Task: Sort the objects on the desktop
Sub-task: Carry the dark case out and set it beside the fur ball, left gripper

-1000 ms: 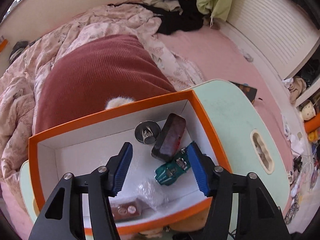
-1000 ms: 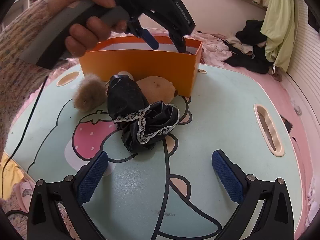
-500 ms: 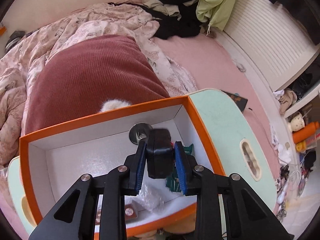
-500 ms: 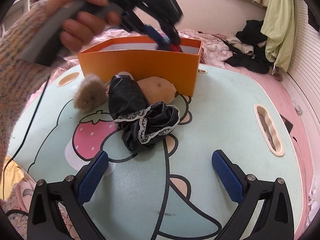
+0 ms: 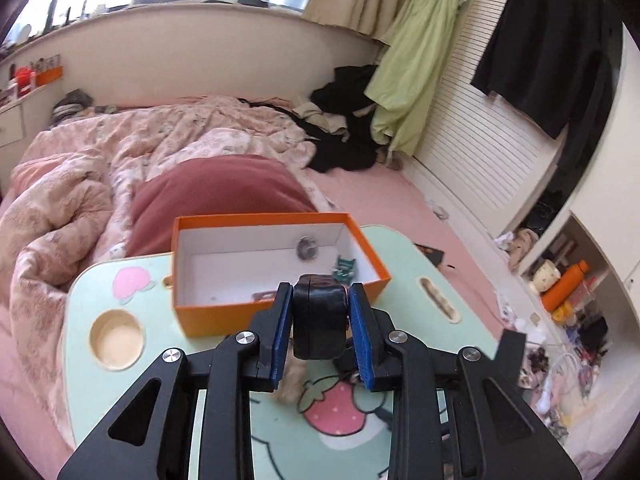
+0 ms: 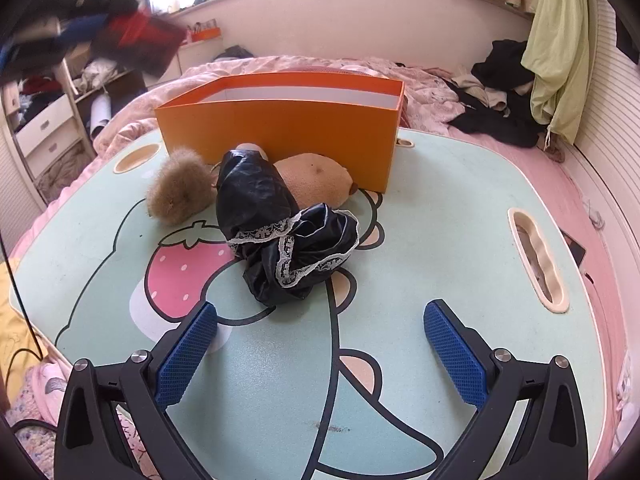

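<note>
My left gripper [image 5: 320, 320] is shut on a dark oblong case [image 5: 319, 320] and holds it high above the near side of the orange box [image 5: 224, 316]. Inside the box lie a round metal piece [image 5: 306, 247], a green toy car [image 5: 345, 267] and a small brown item [image 5: 262, 295]. My right gripper [image 6: 320, 356] is open and empty, low over the mint table [image 6: 440, 216]. Ahead of it lie a black lace-trimmed cloth [image 6: 280, 232], a tan plush [image 6: 316, 184] and a brown fur ball [image 6: 178, 192], in front of the orange box [image 6: 280, 136].
The table [image 5: 404, 276] has a round cup recess [image 5: 117, 339] at left and a slot handle [image 5: 436, 300] at right. A bed with a pink quilt [image 5: 80, 184] and a red cushion [image 5: 216, 192] lies behind. Shelves and clutter stand at the right [image 5: 560, 280].
My left gripper closed on the dark case inside the box, then lifted it up and back out of the box. The right gripper has not moved.
</note>
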Demonstrator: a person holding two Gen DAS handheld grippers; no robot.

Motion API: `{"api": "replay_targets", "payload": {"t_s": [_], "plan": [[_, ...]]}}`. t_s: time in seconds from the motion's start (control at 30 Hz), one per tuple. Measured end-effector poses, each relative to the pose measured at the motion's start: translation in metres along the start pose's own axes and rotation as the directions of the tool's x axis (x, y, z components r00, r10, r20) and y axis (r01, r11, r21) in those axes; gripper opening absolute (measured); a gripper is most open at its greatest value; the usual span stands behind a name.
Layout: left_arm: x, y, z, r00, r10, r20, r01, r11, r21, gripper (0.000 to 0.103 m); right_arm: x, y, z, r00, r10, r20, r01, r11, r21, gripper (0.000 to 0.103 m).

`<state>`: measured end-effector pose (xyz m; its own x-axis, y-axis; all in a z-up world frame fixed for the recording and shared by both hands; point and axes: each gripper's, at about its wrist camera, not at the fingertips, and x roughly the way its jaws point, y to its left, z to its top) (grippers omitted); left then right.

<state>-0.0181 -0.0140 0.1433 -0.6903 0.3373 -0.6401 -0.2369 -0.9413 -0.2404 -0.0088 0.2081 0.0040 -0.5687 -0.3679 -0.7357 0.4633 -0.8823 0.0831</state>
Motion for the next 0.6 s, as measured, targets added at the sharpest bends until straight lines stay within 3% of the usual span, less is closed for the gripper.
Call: {"api": "replay_targets", "payload": {"t_s": [0.1,0.33,0.4,0.47,0.6], "plan": [[0.014,0.02,-0.031,0.998,0.063,-0.01,-0.063,0.997,-0.039,0.029,0.0,0.001,0.0,1.0,-0.001,0.0,0.001,1.0,-0.001,0.103],[0.061,0.025,-0.082,0.993,0.026,-0.117,-0.039,0.993,-0.11,0.03,0.0,0.0,0.0,1.0,0.001,0.0,-0.001,1.0,0.0,0.103],[0.068,0.021,-0.093,0.988,-0.008,-0.152,-0.012,0.992,-0.127,0.036,0.0,0.0,0.0,1.0,0.001,0.001,-0.001,1.0,-0.001,0.103],[0.07,0.013,-0.102,0.988,0.002,-0.155,-0.02,0.994,-0.11,0.038,0.0,0.0,0.0,1.0,0.001,0.001,-0.001,1.0,-0.001,0.103],[0.056,-0.002,-0.113,0.986,0.067,-0.154,-0.077,0.995,-0.057,0.071,0.0,0.0,-0.001,1.0,0.001,0.001,-0.001,1.0,-0.001,0.103]]}}
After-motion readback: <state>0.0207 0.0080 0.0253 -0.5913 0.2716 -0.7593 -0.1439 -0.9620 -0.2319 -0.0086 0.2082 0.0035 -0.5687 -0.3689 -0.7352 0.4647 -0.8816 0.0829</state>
